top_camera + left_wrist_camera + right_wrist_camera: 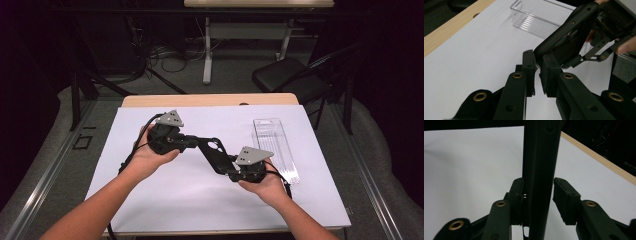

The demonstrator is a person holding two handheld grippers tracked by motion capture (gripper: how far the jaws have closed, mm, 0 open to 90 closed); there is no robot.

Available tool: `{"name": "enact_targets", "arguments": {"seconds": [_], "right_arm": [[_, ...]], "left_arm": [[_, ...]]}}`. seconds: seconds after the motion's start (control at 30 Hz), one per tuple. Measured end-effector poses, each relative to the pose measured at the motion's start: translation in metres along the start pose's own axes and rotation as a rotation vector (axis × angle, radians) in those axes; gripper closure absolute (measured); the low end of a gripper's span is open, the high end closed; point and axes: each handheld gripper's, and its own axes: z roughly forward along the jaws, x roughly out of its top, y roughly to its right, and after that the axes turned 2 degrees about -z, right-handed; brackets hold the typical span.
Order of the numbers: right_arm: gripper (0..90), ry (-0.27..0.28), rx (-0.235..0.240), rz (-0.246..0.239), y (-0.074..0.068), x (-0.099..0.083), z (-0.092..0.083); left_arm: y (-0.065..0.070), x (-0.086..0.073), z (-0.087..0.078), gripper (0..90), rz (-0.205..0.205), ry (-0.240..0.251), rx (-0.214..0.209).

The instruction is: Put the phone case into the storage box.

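Left gripper (192, 141): held in the person's left hand (150, 157) over the white sheet (150, 185); its jaws are clamped on one end of the flat black plate (212, 152).
Left gripper view: the two pads (529, 67) pinch the plate's rounded corner (564, 37); the right gripper's linkage and a fingertip sit behind it at upper right.
Black plate: between the two grippers in the high view, lifted off the sheet, slanting down from left to right.
Right gripper (235, 172): in the right hand (267, 187), at the plate's lower end.
Right gripper view: the plate (541, 170) stands edge-on between the jaws; the left pad (517, 192) lies against it, while the right pad (565, 197) stands off with a gap, so the jaws are parted, not gripping.
Clear plastic tray (275, 147): lies on the sheet just beside the right hand; the left gripper view shows its ribbed floor (536, 23).
Table (210, 100): its wooden edge shows beyond the sheet.
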Motion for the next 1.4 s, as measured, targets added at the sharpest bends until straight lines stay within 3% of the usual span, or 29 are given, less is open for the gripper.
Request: {"name": "enact_targets", "arguments": {"seconds": [0.23, 0.4, 0.5, 0.63, 0.97, 1.27, 1.4], "right_arm": [[53.6, 0.029, -0.020, 0.013, 0.003, 0.003, -0.005], [49.3, 0.054, -0.047, -0.022, 0.001, 0.010, -0.010], [46.6, 0.053, -0.069, -0.026, 0.000, 0.014, -0.012], [44.0, 0.036, -0.135, -0.046, 0.002, 0.018, -0.015], [30.2, -0.074, -0.202, 0.040, 0.009, 0.022, -0.015], [15.6, -0.112, -0.236, 0.103, 0.013, 0.024, -0.012], [14.5, -0.104, -0.231, 0.112, 0.013, 0.025, -0.012]], "left_arm": [[-0.003, 0.002, 0.004, 82.9, -0.039, -0.028, 0.031], [-0.008, 0.004, 0.007, 82.9, -0.074, -0.053, 0.061], [-0.011, 0.006, 0.009, 82.9, -0.098, -0.065, 0.080], [-0.013, 0.009, 0.011, 82.9, -0.115, -0.087, 0.111], [-0.016, 0.018, 0.022, 82.9, -0.148, -0.136, 0.190], [-0.014, 0.025, 0.028, 82.8, -0.156, -0.163, 0.224], [-0.015, 0.027, 0.031, 82.8, -0.157, -0.174, 0.237]]}}
